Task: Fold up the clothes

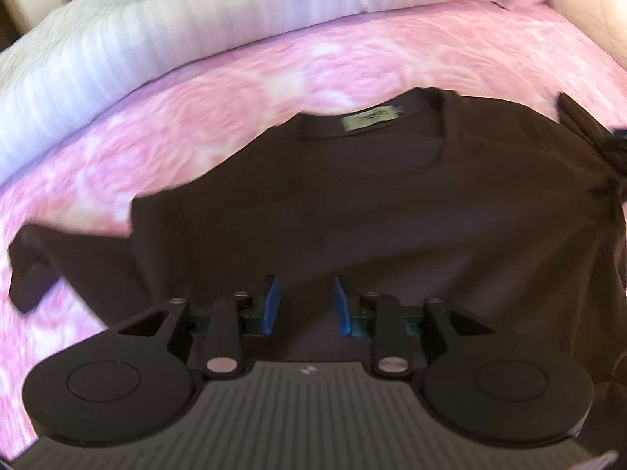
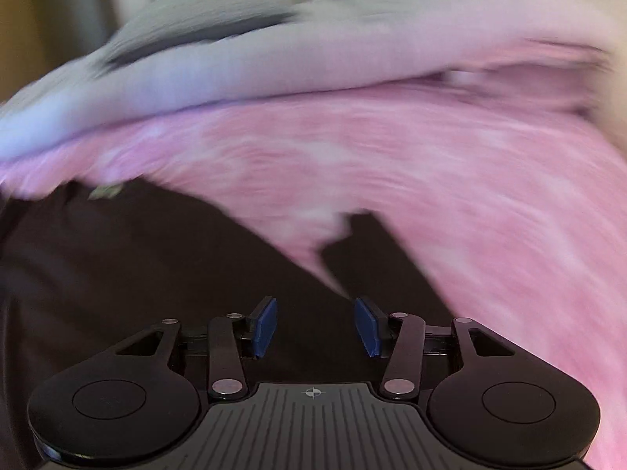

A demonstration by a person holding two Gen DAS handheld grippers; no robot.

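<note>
while the dark shirt (image 1: 372, 203) lies spread flat on the pink bed cover (image 1: 235, 90), both grippers hang just above it. on the left, one sleeve (image 1: 43, 262) sticks out over the pink. the neck with its pale tag (image 1: 370, 120) points toward the white blanket (image 1: 98, 47) at the far side of the bed. the left gripper (image 1: 305, 303) is over the lower middle of the shirt, its blue pads (image 1: 271, 305) a little way apart, with nothing between them. the right gripper (image 2: 315, 325) is over the shirt near the other sleeve (image 2: 376, 250), its pads wider apart, and it holds nothing too. this view is blurry.
</note>
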